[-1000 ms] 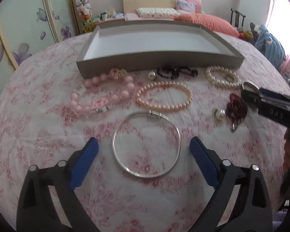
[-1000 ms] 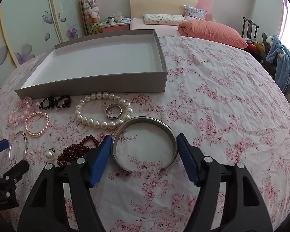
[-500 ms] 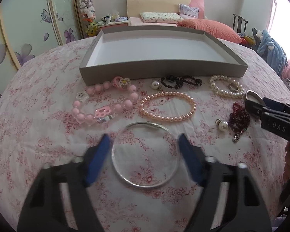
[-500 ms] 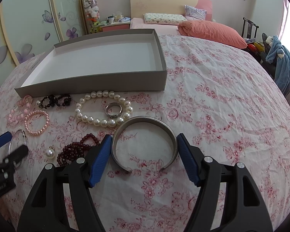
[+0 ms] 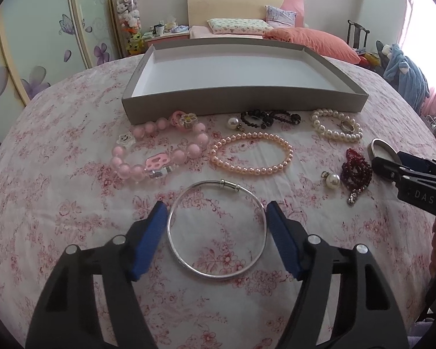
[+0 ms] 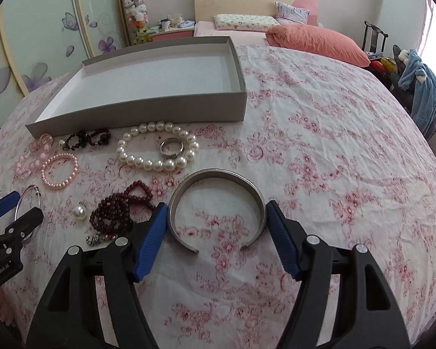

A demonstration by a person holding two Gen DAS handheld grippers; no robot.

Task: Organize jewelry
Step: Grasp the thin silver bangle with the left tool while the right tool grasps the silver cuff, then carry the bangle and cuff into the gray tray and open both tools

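Note:
My left gripper (image 5: 216,213) has its blue pads against both sides of a thin silver bangle (image 5: 189,264) that lies on the floral bedspread. My right gripper (image 6: 216,213) has its pads against both sides of a wide silver cuff (image 6: 218,174) on the bedspread. Beyond lie a pink bead bracelet (image 5: 160,148), a peach pearl bracelet (image 5: 251,154), a black bead bracelet (image 5: 270,117), a white pearl bracelet (image 6: 157,148) around a silver ring (image 6: 171,147), dark red beads (image 6: 116,212) and a loose pearl (image 6: 80,211). An empty grey tray (image 5: 244,99) stands behind them.
The bedspread (image 6: 334,145) stretches wide to the right of the tray. A bed with pillows (image 6: 314,40), a nightstand and wardrobe doors stand in the background. A blue garment (image 6: 421,87) hangs at the right.
The left gripper has closed from wide open until its pads touch the silver bangle. The right gripper stays on the cuff. Neither piece has left the bedspread.

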